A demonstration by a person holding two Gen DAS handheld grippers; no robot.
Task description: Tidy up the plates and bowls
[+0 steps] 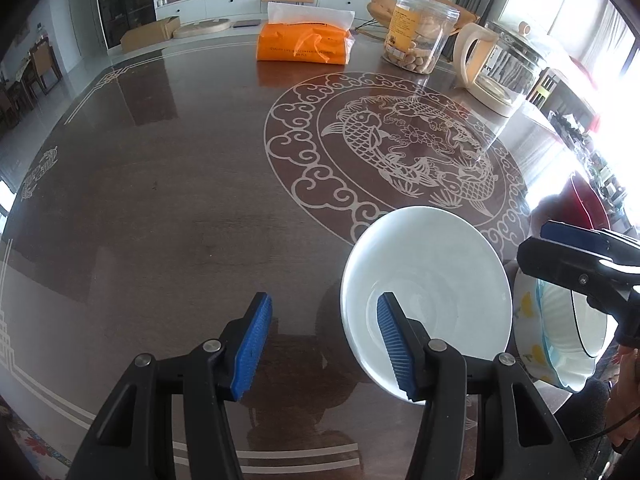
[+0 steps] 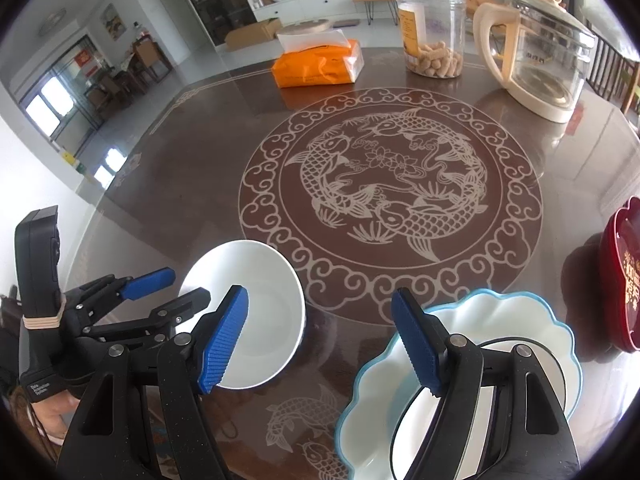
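A plain white bowl (image 1: 436, 276) stands on the dark table near its front edge; it also shows in the right wrist view (image 2: 264, 292). My left gripper (image 1: 324, 344) is open, its right finger over the bowl's near rim and its left finger over bare table. A stack of bowls stands to the right: a scalloped blue-rimmed bowl (image 2: 516, 320) with a black-rimmed white bowl (image 2: 416, 432) inside, on a dish with yellow fruit print (image 1: 524, 312). My right gripper (image 2: 320, 344) is open, its right finger above that stack.
An orange tissue pack (image 1: 304, 42), a clear jar of snacks (image 1: 420, 36) and a glass kettle (image 1: 504, 68) stand at the far side. A dark red tray (image 2: 624, 276) lies at the right edge. The fish inlay (image 2: 392, 192) marks the table's middle.
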